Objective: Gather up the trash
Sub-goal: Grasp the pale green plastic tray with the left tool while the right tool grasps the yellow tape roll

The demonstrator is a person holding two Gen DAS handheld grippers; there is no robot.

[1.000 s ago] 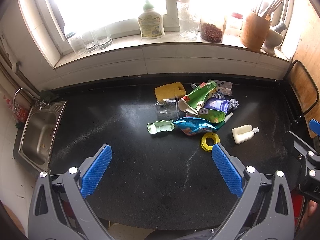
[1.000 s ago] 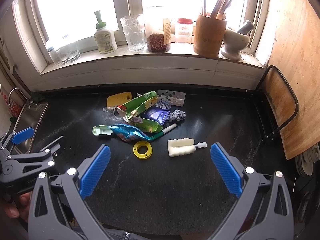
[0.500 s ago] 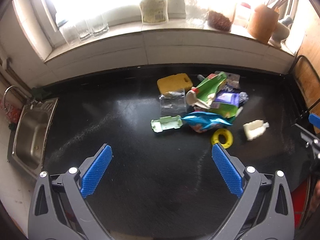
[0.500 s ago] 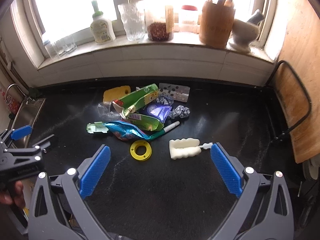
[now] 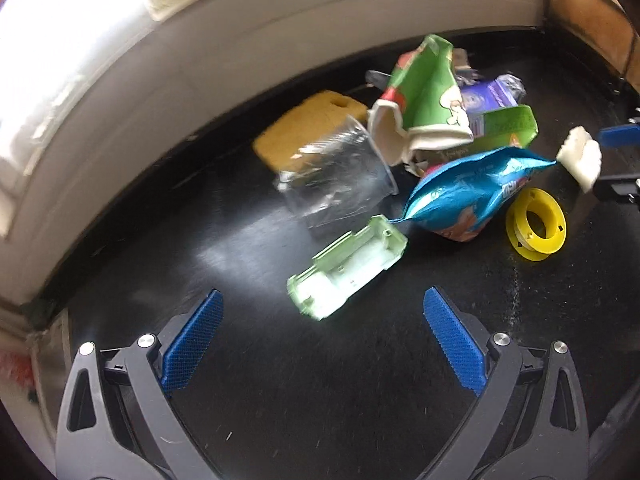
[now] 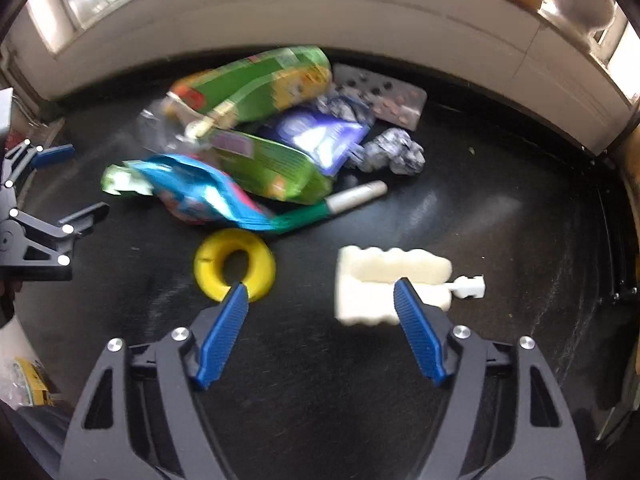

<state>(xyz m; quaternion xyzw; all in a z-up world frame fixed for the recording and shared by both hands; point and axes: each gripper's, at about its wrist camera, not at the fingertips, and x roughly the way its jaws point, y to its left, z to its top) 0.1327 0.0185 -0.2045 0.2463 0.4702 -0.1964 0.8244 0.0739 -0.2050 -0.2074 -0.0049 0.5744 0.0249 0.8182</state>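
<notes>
Left wrist view: our wide-open, empty left gripper (image 5: 320, 344) faces the pale green plastic tray (image 5: 347, 267) (light, stiff, we judge), best pinched across its narrow sides.

Daylight comes from the window (image 5: 72, 12) at the top, blown out to white in both views. Black countertop (image 5: 360, 380) stays dim, w/ a soft glare patch near the pale green plastic tray (image 5: 347, 267) & another right of the marker pen (image 6: 344, 204). Motion blur smears the far trash pile (image 6: 256, 128); blue finger pads (image 6: 222, 340) stay sharp. Strong fisheye bend curves the sill, corners vignette to black
</notes>
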